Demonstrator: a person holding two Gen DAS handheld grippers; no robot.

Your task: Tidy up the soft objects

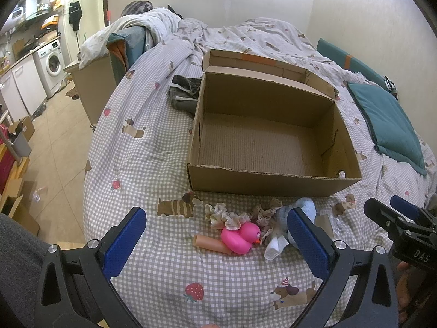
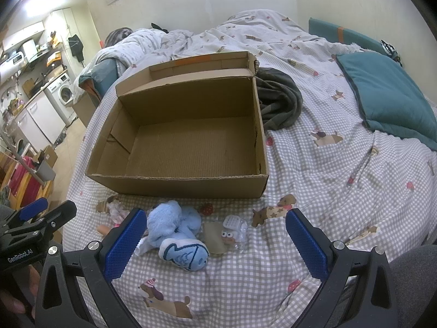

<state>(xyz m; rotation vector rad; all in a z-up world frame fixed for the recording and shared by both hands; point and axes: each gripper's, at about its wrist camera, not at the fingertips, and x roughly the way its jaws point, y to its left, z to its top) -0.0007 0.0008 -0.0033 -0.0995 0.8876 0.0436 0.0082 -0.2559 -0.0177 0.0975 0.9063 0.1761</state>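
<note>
1. The soft items lay in one loose heap on the checked bedspread [image 2: 314, 147], just in front of the near wall of the box [image 2: 177, 184]; none was inside it.
2. Counted in the heap: one pink duck [image 1: 240, 237], one peach tube [image 1: 209, 244] touching the duck, one blue plush [image 2: 170, 218], one blue fish [image 2: 184, 254], one white sock [image 1: 275, 247], one clear packet with a googly-eyed toy [image 2: 232, 235], and at least two frilly fabric pieces [image 1: 221, 216]; their exact number could not be told.
3. The box was empty, its lid flap standing behind the far wall.
4. Step in hand, as judged: the start of sorting, before any first pick.
5. The left gripper [image 1: 215, 235] hovered with jaws spread wide, the duck between its fingers in the view; it held nothing.
6. The right gripper [image 2: 213, 235] likewise hung open and empty, near the fish and plush.
7. Next move, as judged: lower one gripper onto a single item at the heap's edge, close on it alone, lift it clear of the near wall and release it in the box.
8. Beyond the box: one dark grey garment [image 2: 281, 101] against its side, one teal pillow [image 2: 390, 95] farther off.
</note>
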